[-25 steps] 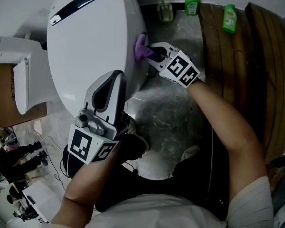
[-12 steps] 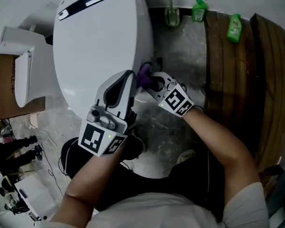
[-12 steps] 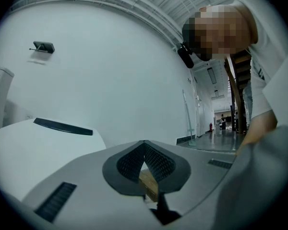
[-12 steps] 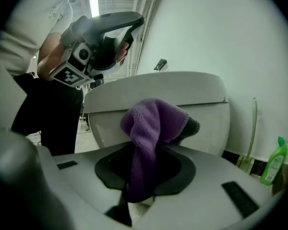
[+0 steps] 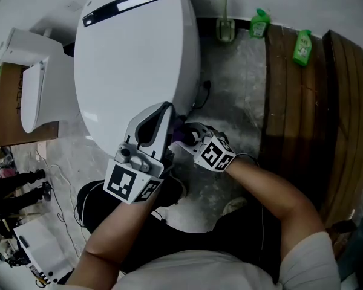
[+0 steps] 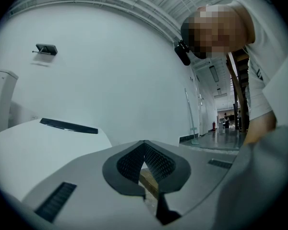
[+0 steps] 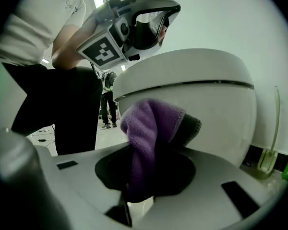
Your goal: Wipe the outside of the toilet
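The white toilet fills the upper left of the head view, lid down. My right gripper is shut on a purple cloth and presses it to the bowl's lower front right side, under the rim. In the right gripper view the purple cloth bunches up out of the right gripper against the toilet bowl. My left gripper hovers just above the toilet's front edge, beside the cloth. In its own view the left gripper is shut with nothing in it.
Two green bottles and a brush holder stand by the back wall. Dark wooden slats run along the right. A white unit and a cardboard box sit left of the toilet. My shoe is near the base.
My right gripper has dragged the cloth along the toilet's right side toward the front, nearer to me. The left gripper has stayed by the front edge, now right beside the cloth.
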